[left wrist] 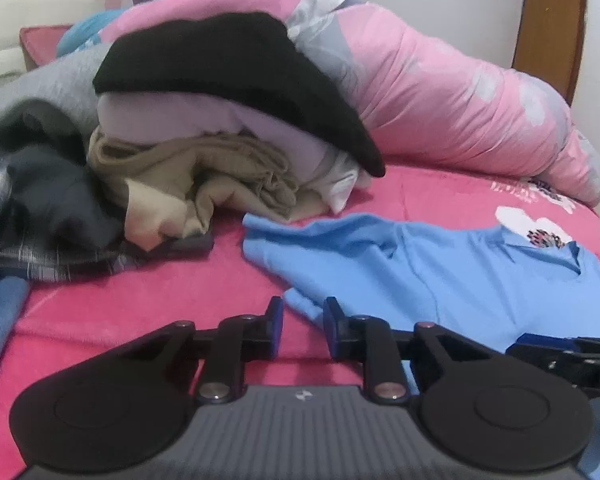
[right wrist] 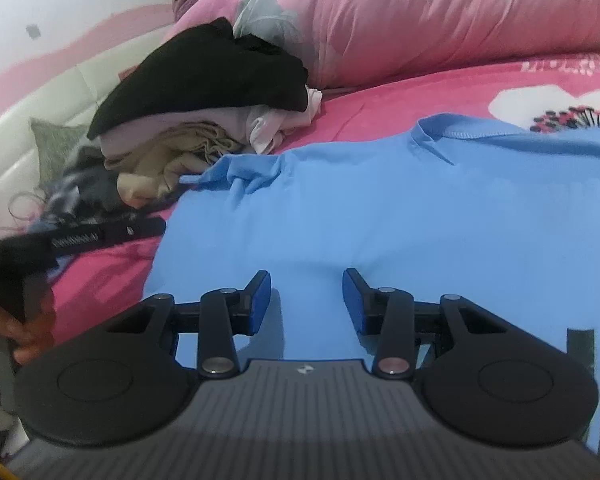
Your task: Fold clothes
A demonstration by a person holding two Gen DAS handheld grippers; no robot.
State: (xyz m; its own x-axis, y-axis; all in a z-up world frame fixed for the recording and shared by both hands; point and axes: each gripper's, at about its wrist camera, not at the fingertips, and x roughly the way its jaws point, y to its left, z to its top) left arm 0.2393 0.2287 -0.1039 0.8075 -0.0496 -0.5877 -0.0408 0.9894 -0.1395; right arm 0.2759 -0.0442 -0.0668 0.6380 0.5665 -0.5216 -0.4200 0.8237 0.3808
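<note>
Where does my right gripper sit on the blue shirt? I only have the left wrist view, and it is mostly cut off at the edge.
Observer: The right gripper is open over the blue shirt's plain body, below the collar.
Operator: Is cloth between its fingers?
Observer: No. The fingers stand apart above flat fabric, gripping nothing.
Operator: What lies left of the shirt there?
Observer: The pile of clothes, with a bunched sleeve reaching toward it.
Operator: Anything behind the pile?
Observer: A white padded headboard.
</note>
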